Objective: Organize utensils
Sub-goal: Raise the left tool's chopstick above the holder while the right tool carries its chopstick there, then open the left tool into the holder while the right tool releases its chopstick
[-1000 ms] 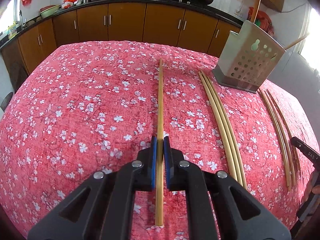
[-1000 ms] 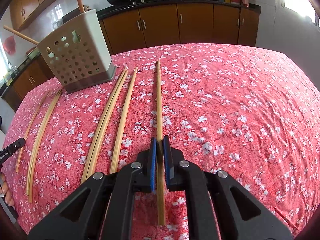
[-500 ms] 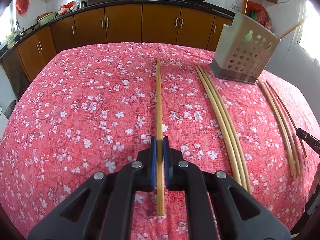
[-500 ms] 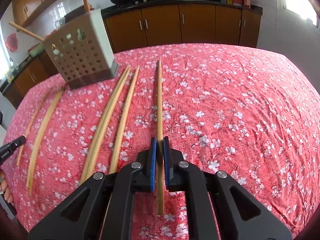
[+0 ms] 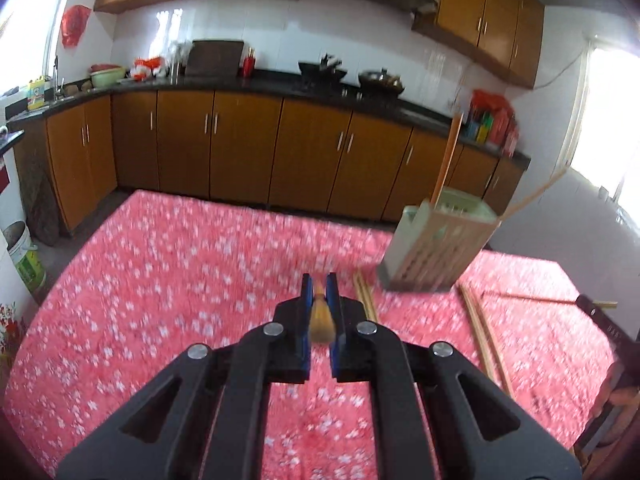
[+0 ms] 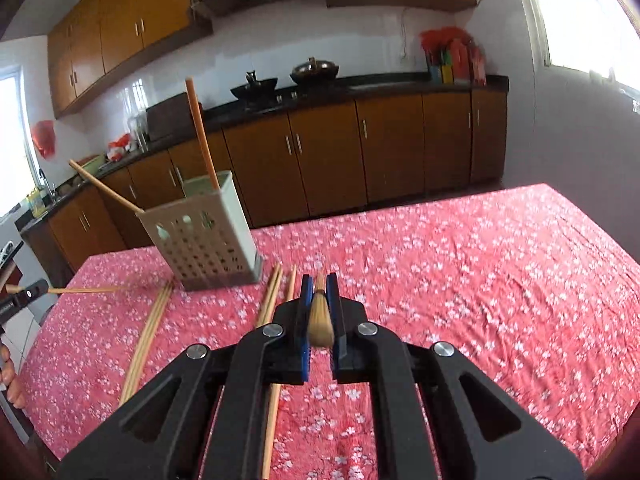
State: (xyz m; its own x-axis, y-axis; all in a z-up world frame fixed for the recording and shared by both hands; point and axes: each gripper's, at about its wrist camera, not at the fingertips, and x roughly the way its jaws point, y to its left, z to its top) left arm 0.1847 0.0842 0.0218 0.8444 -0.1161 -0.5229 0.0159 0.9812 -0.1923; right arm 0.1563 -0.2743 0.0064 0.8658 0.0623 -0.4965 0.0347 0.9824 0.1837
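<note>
While both wrist views tilt up | left gripper (image 5: 319,296) pinches chopstick (image 5: 321,317) end-on above tablecloth (image 5: 160,280) | right gripper (image 6: 319,296) pinches second chopstick (image 6: 320,320) | holder (image 6: 202,236) far left, loose chopsticks (image 6: 150,320) near it

Left gripper (image 5: 319,286), right gripper (image 6: 319,286): jaws clamped, raised, level.
</note>
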